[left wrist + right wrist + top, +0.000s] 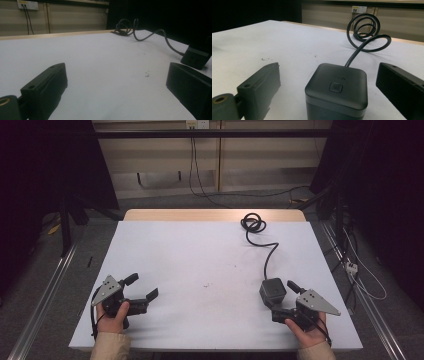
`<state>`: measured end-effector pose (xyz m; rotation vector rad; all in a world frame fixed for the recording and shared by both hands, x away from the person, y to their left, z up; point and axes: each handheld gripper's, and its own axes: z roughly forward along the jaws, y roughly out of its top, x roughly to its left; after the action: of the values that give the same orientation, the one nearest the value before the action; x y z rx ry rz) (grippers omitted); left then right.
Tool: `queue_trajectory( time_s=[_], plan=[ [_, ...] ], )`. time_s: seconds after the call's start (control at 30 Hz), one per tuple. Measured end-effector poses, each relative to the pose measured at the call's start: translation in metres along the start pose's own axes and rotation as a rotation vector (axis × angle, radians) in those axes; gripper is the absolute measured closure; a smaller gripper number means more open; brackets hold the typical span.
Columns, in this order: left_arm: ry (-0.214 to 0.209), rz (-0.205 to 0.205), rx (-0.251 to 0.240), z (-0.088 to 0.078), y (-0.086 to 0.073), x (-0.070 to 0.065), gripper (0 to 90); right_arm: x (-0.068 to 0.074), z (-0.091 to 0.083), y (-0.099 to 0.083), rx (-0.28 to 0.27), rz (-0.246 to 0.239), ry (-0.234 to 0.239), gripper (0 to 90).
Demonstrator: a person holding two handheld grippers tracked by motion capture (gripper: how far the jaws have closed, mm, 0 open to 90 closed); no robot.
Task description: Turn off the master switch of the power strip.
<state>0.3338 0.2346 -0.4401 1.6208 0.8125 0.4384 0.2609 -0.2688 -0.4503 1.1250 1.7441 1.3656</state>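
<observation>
A black cube-shaped device [272, 291] with a button on its top [336, 87] stands on the white table [200, 255] at the right front. Its black cable [270, 252] runs back to a coil [254, 224] near the far edge. My right gripper [281, 296] is open, with the cube between its jaws; its fingers [262, 85] stand apart from the cube's sides. At the left front, my left gripper [142, 286] is open and holds nothing. From the left gripper view, the cube [196, 57] and the coil [126, 26] lie farther off to the right.
A small dark smudge [206, 284] marks the table's middle. The far edge is a wooden strip [215, 215]. Beyond it are a wall socket [196, 124] with hanging cables, and loose cables on the floor at the right [360, 275]. Metal rails flank the table.
</observation>
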Motion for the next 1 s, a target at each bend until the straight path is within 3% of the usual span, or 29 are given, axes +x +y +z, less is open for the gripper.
queue_trajectory(
  time_s=[0.53, 1.0],
  plan=[
    [0.002, 0.001, -0.001, 0.0, 0.0, 0.0, 3.1, -0.004, -0.001, 0.006, -0.002, 0.02, -0.024, 17.9],
    [0.002, 0.005, 0.006, 0.0, 0.0, 0.0, 3.1, -0.007, -0.001, 0.011, 0.021, 0.025, -0.011, 31.7]
  ],
)
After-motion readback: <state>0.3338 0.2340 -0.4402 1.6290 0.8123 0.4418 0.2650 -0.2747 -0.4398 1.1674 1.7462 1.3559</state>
